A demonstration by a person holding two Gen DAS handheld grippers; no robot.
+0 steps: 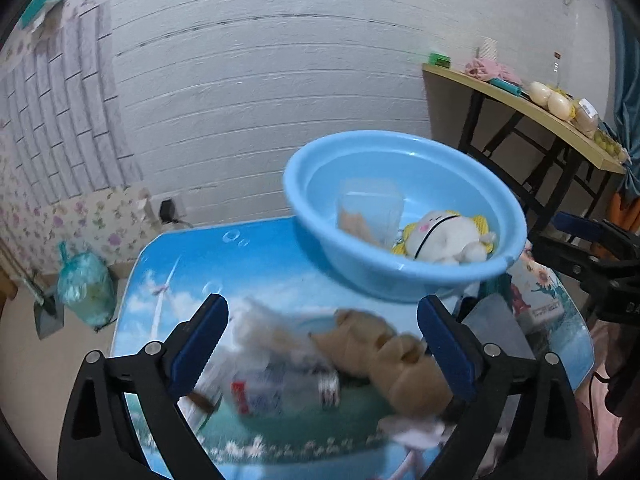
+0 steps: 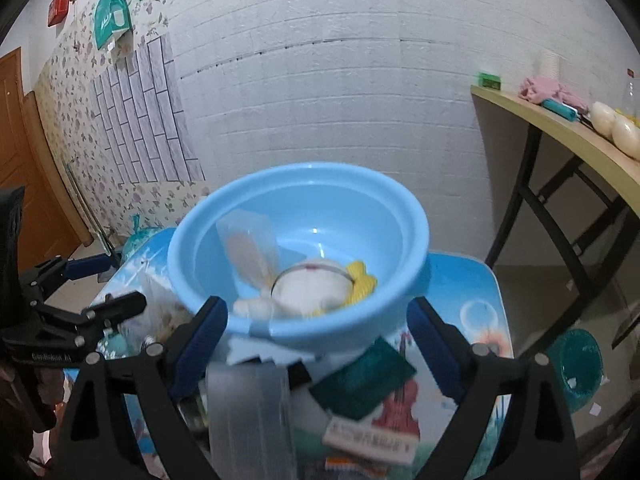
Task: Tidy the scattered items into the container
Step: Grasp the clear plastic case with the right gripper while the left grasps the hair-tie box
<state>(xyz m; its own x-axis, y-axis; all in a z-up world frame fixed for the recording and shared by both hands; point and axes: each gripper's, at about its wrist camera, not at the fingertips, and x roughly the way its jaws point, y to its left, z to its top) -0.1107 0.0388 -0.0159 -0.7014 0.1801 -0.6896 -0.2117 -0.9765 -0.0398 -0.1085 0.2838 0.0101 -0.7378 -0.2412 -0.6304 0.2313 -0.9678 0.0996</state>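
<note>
A light blue basin (image 1: pixel 308 220) stands at the far side of a small table with a sky-print top (image 1: pixel 180 264). In it lie a white and yellow plush toy (image 1: pixel 444 236) and a clear bag (image 1: pixel 368 208) with something tan inside. My left gripper (image 1: pixel 322 302) is open above a brown plush toy (image 1: pixel 384 348) and a blurred plastic bottle (image 1: pixel 280 388), touching neither. My right gripper (image 2: pixel 317 304) is open at the basin's (image 2: pixel 192 280) near rim, over a grey-clear box (image 2: pixel 248 408), a dark green packet (image 2: pixel 364 380) and a white box (image 2: pixel 368 440). The plush (image 2: pixel 308 292) shows here too.
A wooden side table (image 1: pixel 520 100) with black legs holds food and cloths at the right. A tied green bag (image 1: pixel 84 288) sits on the floor at the left, and a teal bin (image 2: pixel 580 368) at the right. A brick-pattern wall stands close behind.
</note>
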